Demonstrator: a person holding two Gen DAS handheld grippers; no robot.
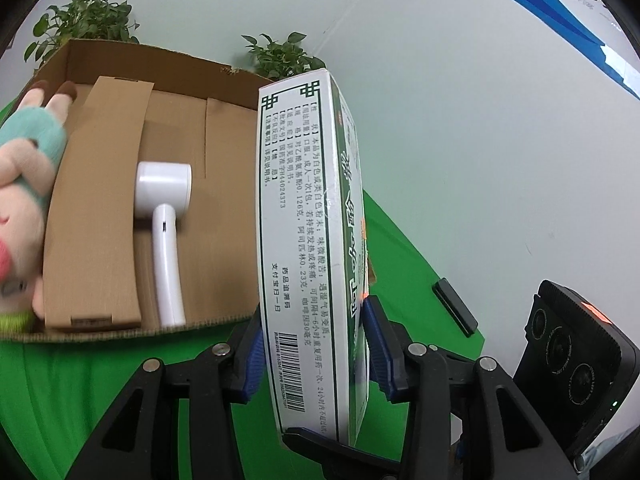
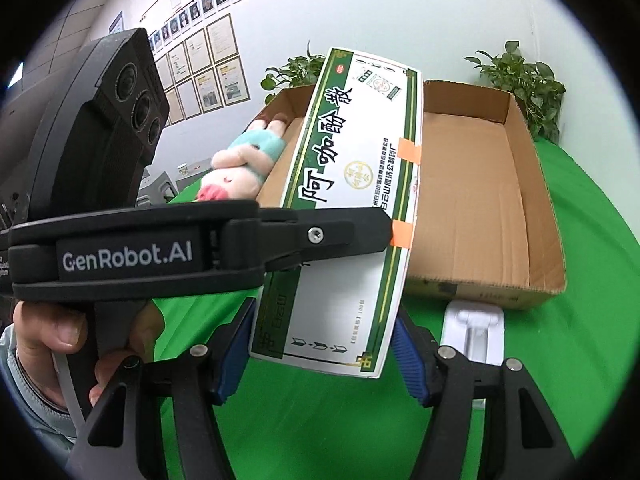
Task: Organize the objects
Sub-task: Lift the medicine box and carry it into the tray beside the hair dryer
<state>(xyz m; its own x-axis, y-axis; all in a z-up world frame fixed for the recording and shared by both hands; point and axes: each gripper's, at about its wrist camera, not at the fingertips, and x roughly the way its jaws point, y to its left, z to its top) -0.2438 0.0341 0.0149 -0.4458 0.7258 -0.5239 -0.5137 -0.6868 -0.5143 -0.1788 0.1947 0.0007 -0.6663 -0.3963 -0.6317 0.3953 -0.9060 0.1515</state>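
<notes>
A white and green medicine box [image 1: 308,264] is clamped on its broad faces by my left gripper [image 1: 316,352] and held on edge beside the cardboard box [image 1: 92,240]. In the right wrist view the medicine box [image 2: 352,208] hangs over the cardboard box [image 2: 492,200], with the left gripper [image 2: 384,232] gripping its edge. My right gripper [image 2: 324,356] stands open around the box's lower end, not pressing it. A plush doll [image 1: 24,184] lies on the box's left rim; it also shows in the right wrist view [image 2: 240,164]. A white handheld device [image 1: 164,216] lies inside.
A green cloth [image 2: 320,420] covers the table. A white stand [image 2: 474,332] lies in front of the cardboard box. A black flat object [image 1: 456,306] lies on the cloth at the right. Potted plants [image 2: 520,80] stand behind the box against the wall.
</notes>
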